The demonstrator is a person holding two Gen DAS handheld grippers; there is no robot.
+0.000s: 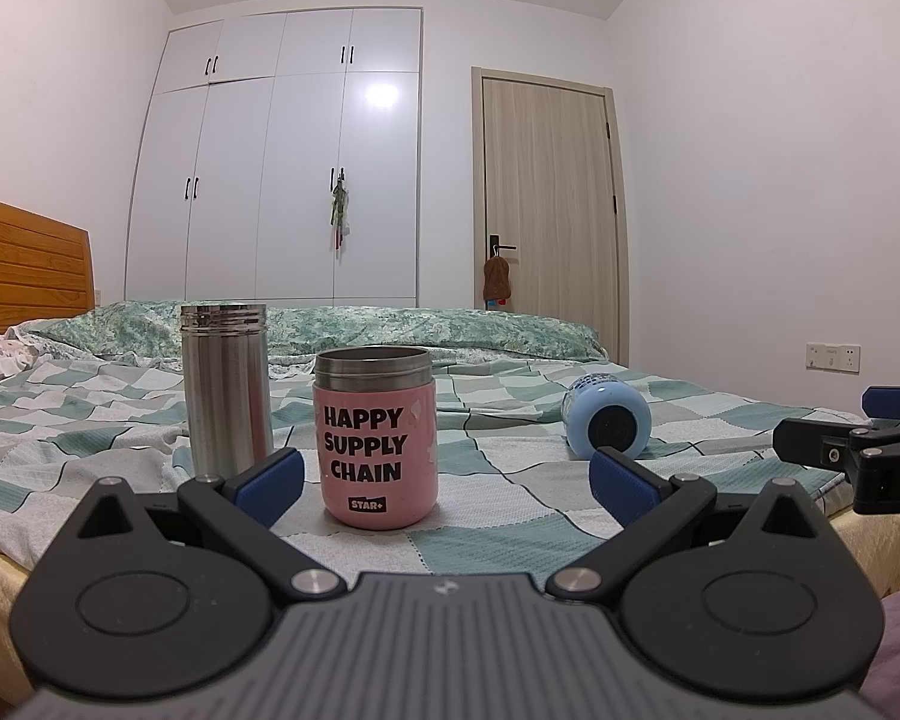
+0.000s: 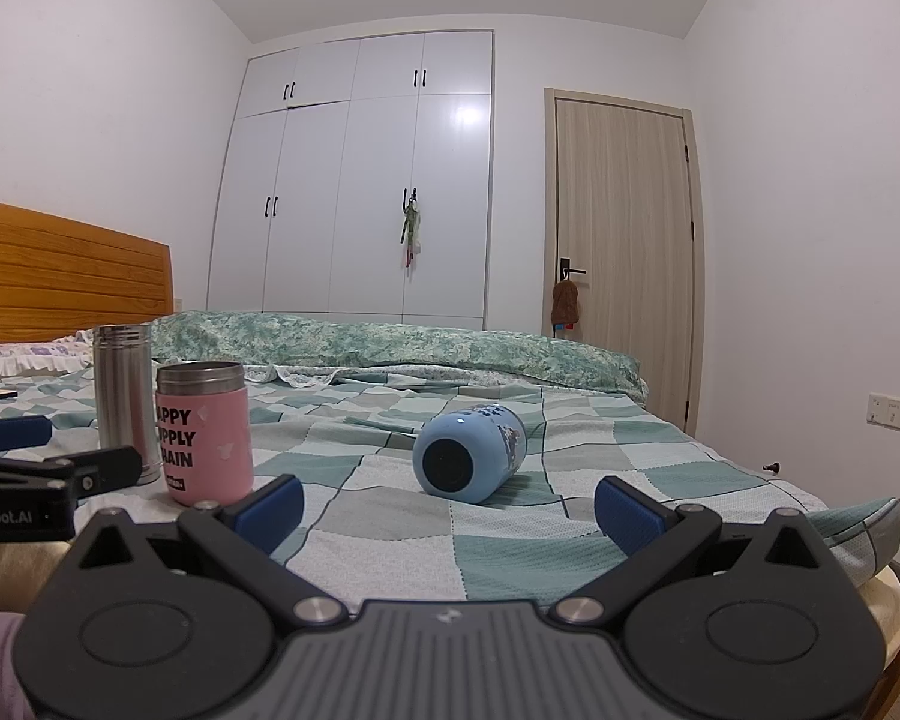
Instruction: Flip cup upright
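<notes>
Right wrist view: my right gripper (image 2: 447,504) is spread wide and holds nothing, aimed at the blue cup (image 2: 469,456) lying on its side on the checked bedsheet (image 2: 660,468), base toward me. My left gripper (image 1: 444,480) is spread too, facing the upright pink cup (image 1: 377,435). I judge the cup may roll off the soft sheet when nudged, or slip from a pinch across its round wall.

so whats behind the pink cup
A steel flask stands upright just behind the pink cup, to its left, on the checked bedsheet. In the right wrist view the cup hides the flask's lower right side.
</notes>
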